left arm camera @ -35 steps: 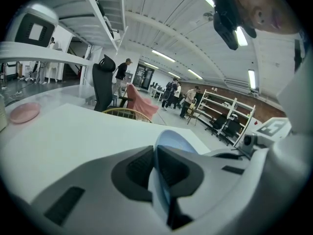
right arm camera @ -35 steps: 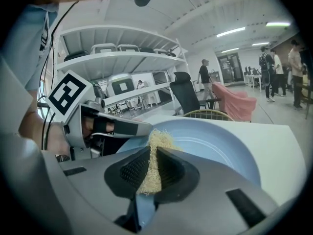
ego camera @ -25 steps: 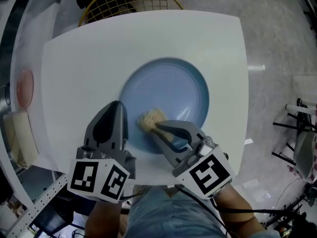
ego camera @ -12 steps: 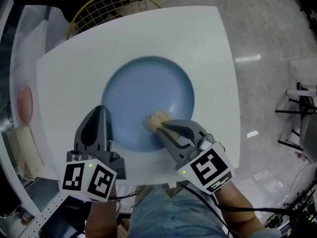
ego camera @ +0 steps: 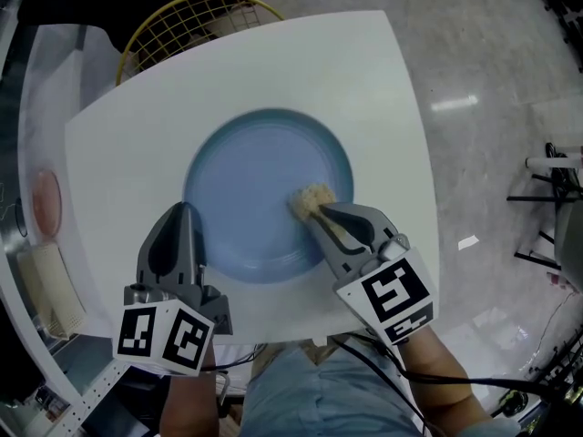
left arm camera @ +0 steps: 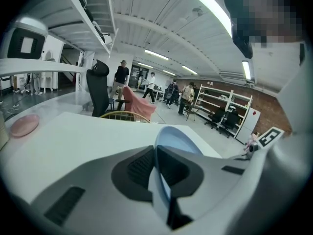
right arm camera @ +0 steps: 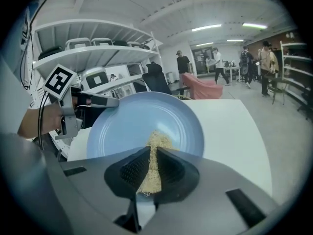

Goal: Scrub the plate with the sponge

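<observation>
A round light-blue plate (ego camera: 264, 185) lies in the middle of the white table (ego camera: 373, 80). My left gripper (ego camera: 182, 213) is shut on the plate's near-left rim; in the left gripper view the rim (left arm camera: 177, 140) runs edge-on between the jaws. A small tan, fibrous sponge (ego camera: 314, 198) rests on the right part of the plate, pinched by my right gripper (ego camera: 319, 210). In the right gripper view the sponge (right arm camera: 156, 143) sticks out from between the jaws onto the plate (right arm camera: 137, 116), and the left gripper (right arm camera: 95, 101) shows at the plate's far-left rim.
A yellow wire basket (ego camera: 191, 16) stands beyond the table's far-left corner. A pink dish (ego camera: 44, 198) and a beige pad (ego camera: 50, 285) lie on the counter at left. Polished floor (ego camera: 492, 107) runs along the right. People and shelves (left arm camera: 215, 106) stand far off.
My right gripper has carried the sponge across the plate from its near-middle to its right side. The left gripper has kept its hold on the rim.
</observation>
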`<state>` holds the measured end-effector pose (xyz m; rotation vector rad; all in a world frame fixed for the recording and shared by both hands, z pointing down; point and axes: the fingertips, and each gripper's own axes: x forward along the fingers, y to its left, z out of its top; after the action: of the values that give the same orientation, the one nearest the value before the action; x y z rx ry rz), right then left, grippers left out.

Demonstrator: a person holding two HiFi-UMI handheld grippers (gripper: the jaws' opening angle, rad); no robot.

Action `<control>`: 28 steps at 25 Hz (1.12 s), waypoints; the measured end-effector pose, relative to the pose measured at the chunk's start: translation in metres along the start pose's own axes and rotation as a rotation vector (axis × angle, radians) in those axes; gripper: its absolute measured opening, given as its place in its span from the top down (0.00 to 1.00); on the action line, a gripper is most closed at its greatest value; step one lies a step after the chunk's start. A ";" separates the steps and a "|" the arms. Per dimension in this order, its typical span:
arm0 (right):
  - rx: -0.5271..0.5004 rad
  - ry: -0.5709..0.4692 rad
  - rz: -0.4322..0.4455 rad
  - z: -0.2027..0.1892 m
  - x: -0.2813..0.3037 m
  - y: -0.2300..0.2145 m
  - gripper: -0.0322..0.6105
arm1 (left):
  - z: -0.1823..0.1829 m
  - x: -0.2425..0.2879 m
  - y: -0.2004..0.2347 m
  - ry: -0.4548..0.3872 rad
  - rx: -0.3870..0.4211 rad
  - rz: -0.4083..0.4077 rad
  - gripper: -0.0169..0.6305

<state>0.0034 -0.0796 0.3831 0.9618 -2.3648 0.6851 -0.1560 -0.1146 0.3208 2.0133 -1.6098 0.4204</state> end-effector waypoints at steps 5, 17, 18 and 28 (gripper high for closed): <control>0.002 -0.023 -0.055 0.014 0.004 -0.020 0.88 | 0.002 0.002 -0.005 0.001 0.005 -0.008 0.93; -0.046 -0.061 -0.066 0.053 0.029 -0.022 0.88 | 0.001 0.009 -0.004 0.014 -0.028 -0.010 0.93; -0.050 -0.057 -0.068 0.055 0.031 -0.021 0.88 | 0.001 0.009 -0.004 0.014 -0.031 -0.010 0.93; -0.116 -0.109 0.013 0.076 0.048 0.010 0.88 | 0.001 0.013 0.003 0.017 -0.046 -0.010 0.93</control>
<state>-0.0530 -0.1425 0.3524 0.9568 -2.4777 0.5050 -0.1555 -0.1263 0.3278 1.9775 -1.5846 0.3927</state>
